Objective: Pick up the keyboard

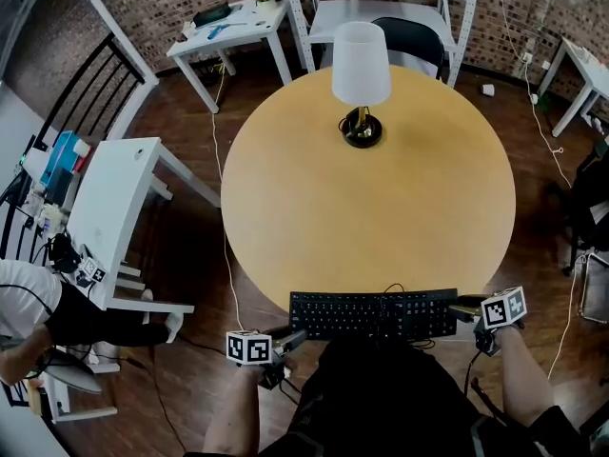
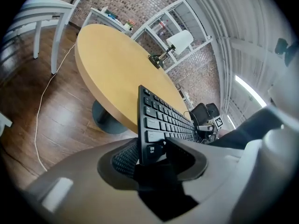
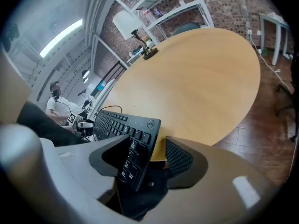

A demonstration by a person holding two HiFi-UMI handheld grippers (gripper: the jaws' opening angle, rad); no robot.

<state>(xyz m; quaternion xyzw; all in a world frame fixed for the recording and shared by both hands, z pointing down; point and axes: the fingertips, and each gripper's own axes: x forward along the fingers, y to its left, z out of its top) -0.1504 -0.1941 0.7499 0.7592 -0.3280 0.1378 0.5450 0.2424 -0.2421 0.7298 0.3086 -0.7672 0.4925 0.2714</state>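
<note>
A black keyboard (image 1: 373, 314) lies along the near edge of the round wooden table (image 1: 371, 208), partly overhanging it. My left gripper (image 1: 290, 336) sits at the keyboard's left end. In the left gripper view, that end (image 2: 156, 125) stands between the jaws of the left gripper (image 2: 149, 149), one jaw over the keys and the ribbed pad (image 2: 124, 160) behind the underside. My right gripper (image 1: 463, 309) is at the right end. In the right gripper view, the keyboard's corner (image 3: 135, 139) lies inside the right gripper (image 3: 150, 154), with a strip of tabletop showing before the ribbed pad (image 3: 177, 158). Both are open.
A lamp with a white shade (image 1: 361, 74) stands at the table's far side. The keyboard's cable (image 1: 392, 288) loops behind it. White furniture (image 1: 114, 208) and a seated person (image 1: 24, 303) are at the left, with shelving (image 1: 381, 8) beyond the table. My dark lap (image 1: 381, 388) lies below the keyboard.
</note>
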